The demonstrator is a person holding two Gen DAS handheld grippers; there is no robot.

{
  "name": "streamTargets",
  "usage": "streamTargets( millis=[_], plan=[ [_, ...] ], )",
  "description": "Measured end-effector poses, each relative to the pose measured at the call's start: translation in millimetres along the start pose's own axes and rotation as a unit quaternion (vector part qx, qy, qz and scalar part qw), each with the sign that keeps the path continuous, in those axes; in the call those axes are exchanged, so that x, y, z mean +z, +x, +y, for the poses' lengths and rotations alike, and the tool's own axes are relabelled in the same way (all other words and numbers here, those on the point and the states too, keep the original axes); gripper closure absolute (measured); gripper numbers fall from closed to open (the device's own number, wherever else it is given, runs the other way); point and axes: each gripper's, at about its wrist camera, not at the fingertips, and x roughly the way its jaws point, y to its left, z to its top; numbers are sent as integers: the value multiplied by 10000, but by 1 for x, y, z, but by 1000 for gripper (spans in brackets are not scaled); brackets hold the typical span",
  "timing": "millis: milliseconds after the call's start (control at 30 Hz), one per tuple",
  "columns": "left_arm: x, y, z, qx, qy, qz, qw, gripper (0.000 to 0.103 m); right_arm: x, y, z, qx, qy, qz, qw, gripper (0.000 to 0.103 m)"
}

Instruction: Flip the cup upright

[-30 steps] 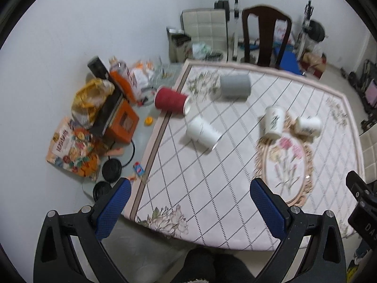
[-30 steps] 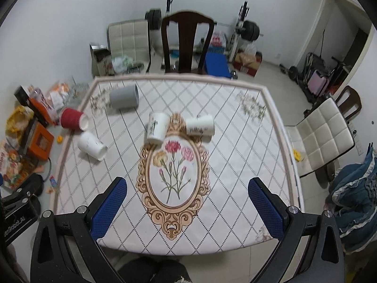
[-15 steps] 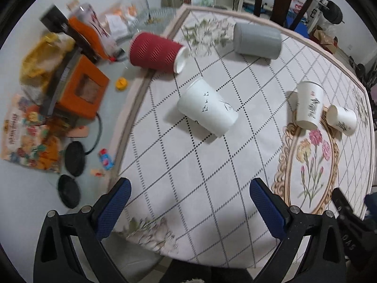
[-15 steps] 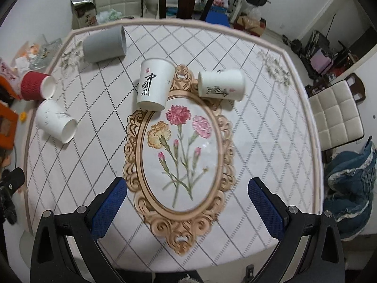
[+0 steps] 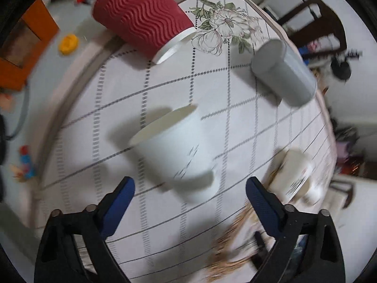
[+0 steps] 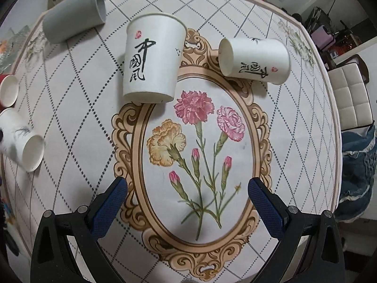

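Several paper cups lie on their sides on the patterned tablecloth (image 6: 278, 122). In the left wrist view a plain white cup (image 5: 175, 152) lies just ahead of my open left gripper (image 5: 189, 189), between the lines of its fingers, untouched. A red ribbed cup (image 5: 141, 16) and a grey cup (image 5: 284, 72) lie beyond it. In the right wrist view a white cup with black calligraphy (image 6: 152, 57) and a second calligraphy cup (image 6: 255, 60) lie ahead of my open, empty right gripper (image 6: 187, 192). The plain white cup (image 6: 20, 140) shows at far left.
The grey cup (image 6: 73, 15) and red cup (image 6: 8, 90) lie at the table's far left in the right wrist view. An orange box (image 5: 22, 47) and small clutter lie on the floor left of the table. A dark chair (image 5: 317, 21) and a white chair (image 6: 351, 99) stand nearby.
Both grippers have dropped closer to the table. The left gripper has closed in on the plain white cup, and its view is motion-blurred. The cups have not moved.
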Motion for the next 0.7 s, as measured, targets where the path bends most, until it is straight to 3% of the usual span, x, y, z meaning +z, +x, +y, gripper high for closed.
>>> streamTargets(
  millis=[67, 200, 267, 400, 500, 567, 700],
  plan=[
    [9, 10, 0, -81, -158, 105, 9998, 18, 3, 4, 1, -18, 45, 41, 10000, 0],
    [22, 21, -4, 131, -95, 121, 9998, 30, 6, 7, 4, -47, 82, 93, 9999, 0],
    [23, 23, -9, 316, 130, 93, 9994, 36, 7, 7, 4, -70, 91, 102, 9999, 0],
    [22, 23, -24, 658, 792, -39, 9947, 38, 12, 6, 3, -91, 154, 109, 9998, 1],
    [12, 20, -39, 993, 1496, -180, 9836, 38, 13, 3, 0, -102, 217, 92, 9997, 1],
    [-1, 19, -52, 1296, 2150, -288, 9676, 39, 11, -1, -2, -104, 259, 70, 9996, 1],
    [-23, 12, -65, 1542, 2830, -431, 9457, 39, 9, -5, -10, -125, 316, 37, 9994, 1]
  ],
)
